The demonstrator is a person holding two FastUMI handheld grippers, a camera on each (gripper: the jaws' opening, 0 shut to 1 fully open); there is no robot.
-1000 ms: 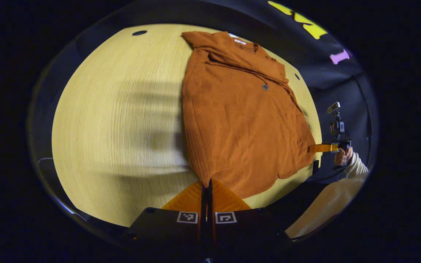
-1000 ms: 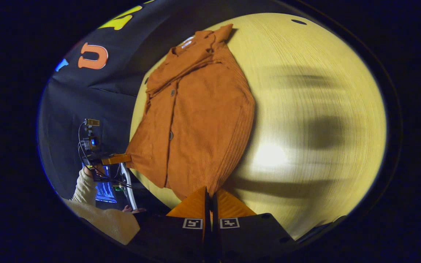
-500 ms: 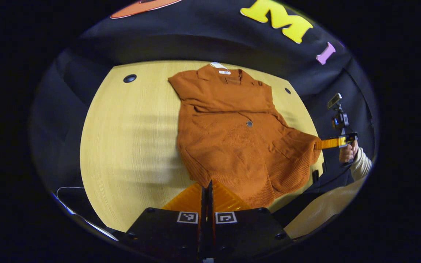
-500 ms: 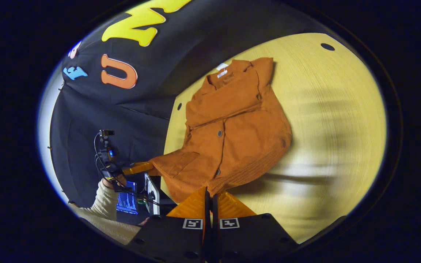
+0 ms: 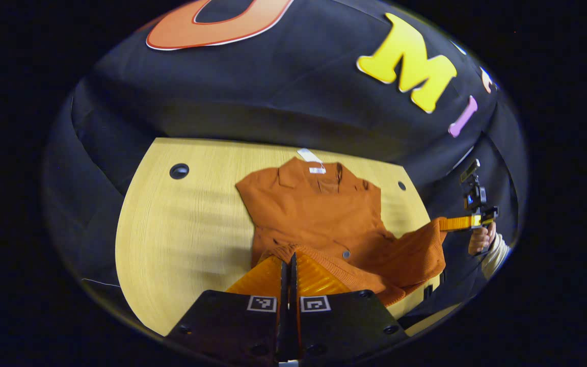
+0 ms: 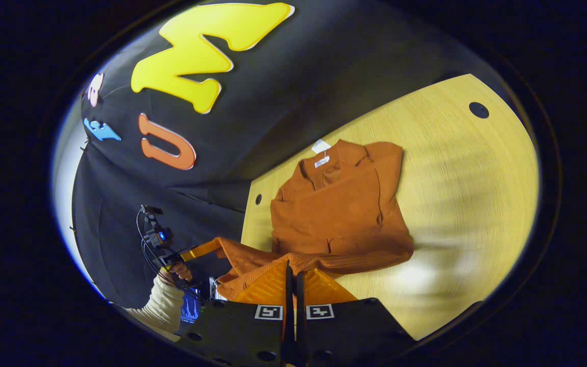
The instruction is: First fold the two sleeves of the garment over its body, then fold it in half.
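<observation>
Left gripper view has the rust-orange shirt lying on the pale wooden table, collar toward the booth wall, a white tag at the neck. Both sleeves look already folded across the chest — that part of the job reads as done. What's under way, by my reading, is the fold in half: the hem is lifted off the table and carried toward the collar.

Left gripper has its two fingers pressed together with the hem's near corner bunched right at the tips — a pinch on the cloth, as far as I can judge, though the fabric between the fingers is hidden. Over at the edge of this same picture, the other gripper is held up by a hand in a cream sleeve, with the far hem corner stretched taut to its fingers.

Right gripper view now — right gripper likewise has its fingers closed together, ribbed hem cloth draped at the tips. The lower half of the shirt hangs in a sagging span between the two grippers, above the table's near edge.

Still to come, I'd say: carry the hem forward until it meets the shoulders, lay it down flat, let go. Watch that sag in the middle — it could crease under the fold.
</observation>
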